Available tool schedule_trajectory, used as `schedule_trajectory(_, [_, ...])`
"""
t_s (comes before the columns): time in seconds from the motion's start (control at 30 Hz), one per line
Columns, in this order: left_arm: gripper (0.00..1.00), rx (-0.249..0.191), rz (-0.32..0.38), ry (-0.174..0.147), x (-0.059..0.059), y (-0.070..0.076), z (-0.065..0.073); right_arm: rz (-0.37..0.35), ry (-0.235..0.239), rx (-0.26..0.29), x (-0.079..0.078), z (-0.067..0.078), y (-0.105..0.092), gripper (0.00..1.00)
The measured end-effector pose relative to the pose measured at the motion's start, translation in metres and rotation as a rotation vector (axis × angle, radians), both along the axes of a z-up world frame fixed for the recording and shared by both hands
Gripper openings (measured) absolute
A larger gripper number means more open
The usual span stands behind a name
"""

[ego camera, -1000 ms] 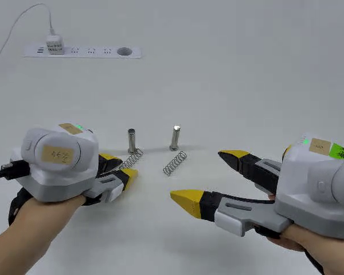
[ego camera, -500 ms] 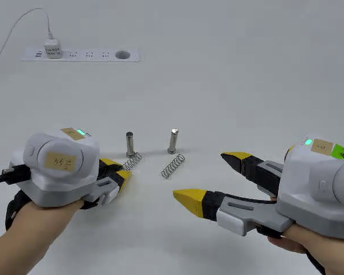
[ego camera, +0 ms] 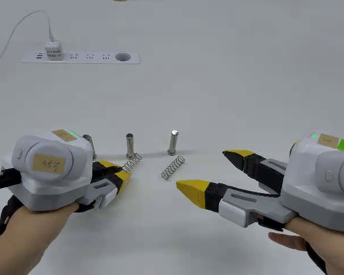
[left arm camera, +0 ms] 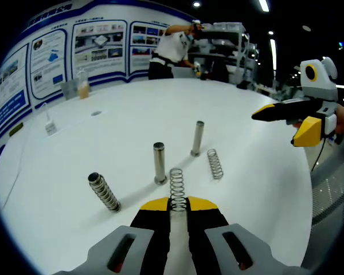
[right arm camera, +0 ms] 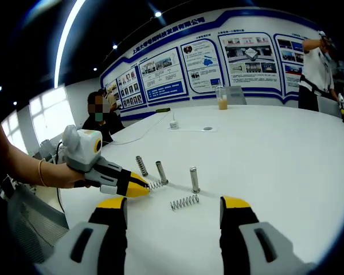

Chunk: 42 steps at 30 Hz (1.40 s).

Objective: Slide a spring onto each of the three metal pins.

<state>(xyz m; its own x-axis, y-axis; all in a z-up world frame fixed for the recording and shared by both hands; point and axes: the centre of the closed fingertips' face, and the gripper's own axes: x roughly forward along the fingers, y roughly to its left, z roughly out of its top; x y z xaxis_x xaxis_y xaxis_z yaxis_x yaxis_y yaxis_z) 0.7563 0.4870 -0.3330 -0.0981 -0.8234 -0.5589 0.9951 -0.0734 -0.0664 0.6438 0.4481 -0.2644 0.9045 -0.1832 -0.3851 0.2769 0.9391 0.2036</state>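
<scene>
Three metal pins stand in a row on the white table. The left pin (ego camera: 89, 145) (left arm camera: 104, 192) carries a spring. The middle pin (ego camera: 129, 145) (left arm camera: 159, 162) and right pin (ego camera: 173, 141) (left arm camera: 198, 137) are bare. My left gripper (ego camera: 120, 175) (left arm camera: 178, 203) is shut on one end of a spring (ego camera: 132, 161) (left arm camera: 176, 182), whose other end points at the middle pin's base. A loose spring (ego camera: 174, 166) (right arm camera: 184, 201) lies in front of the right pin. My right gripper (ego camera: 212, 170) (right arm camera: 173, 203) is open just right of that loose spring, holding nothing.
A white power strip (ego camera: 80, 57) with a plugged charger (ego camera: 53, 48) and its cable lies at the far left of the table. In the background of the left gripper view, a person (left arm camera: 172, 48) stands beyond the table's far edge.
My left gripper has drawn back slightly to the left, still holding its spring, and the left pin with its spring now shows beside it. The right gripper has shifted slightly right.
</scene>
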Motion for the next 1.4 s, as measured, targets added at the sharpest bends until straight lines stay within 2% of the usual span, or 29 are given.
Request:
schedule_trajectory(0.2, [0.09,-0.048,0.008,0.027,-0.005,0.002,0.015,-0.013,-0.03,0.032,0.004,0.007,-0.001,0.64])
schedule_trajectory(0.27, [0.09,-0.069,0.013,0.092,-0.012,0.003,0.022,-0.013,-0.041,0.045,0.006,0.01,-0.001,0.64])
schedule_trajectory(0.37, [0.1,-0.092,0.025,0.111,-0.011,0.006,0.03,-0.011,-0.053,0.053,0.009,0.013,-0.001,0.62])
schedule_trajectory(0.5, [0.1,-0.146,0.032,0.147,-0.016,0.009,0.044,-0.01,-0.083,0.093,0.016,0.019,0.001,0.6])
schedule_trajectory(0.63, [0.1,-0.199,0.035,0.148,-0.02,0.014,0.06,-0.005,-0.102,0.117,0.022,0.025,0.004,0.57])
schedule_trajectory(0.73, [0.1,-0.245,0.033,0.152,-0.026,0.018,0.074,-0.003,-0.148,0.178,0.028,0.034,0.008,0.53])
schedule_trajectory(0.9, [0.1,-0.293,0.036,0.161,-0.031,0.022,0.088,0.021,-0.174,0.218,0.036,0.042,0.015,0.46])
schedule_trajectory(1.17, [0.1,-0.366,0.019,0.145,-0.036,0.024,0.102,0.033,-0.229,0.307,0.048,0.052,0.026,0.37])
schedule_trajectory(1.33, [0.09,-0.391,0.016,0.138,-0.038,0.025,0.107,0.03,-0.283,0.385,0.056,0.061,0.031,0.32])
schedule_trajectory(1.4, [0.09,-0.401,0.012,0.134,-0.039,0.026,0.11,0.03,-0.29,0.396,0.059,0.062,0.032,0.31])
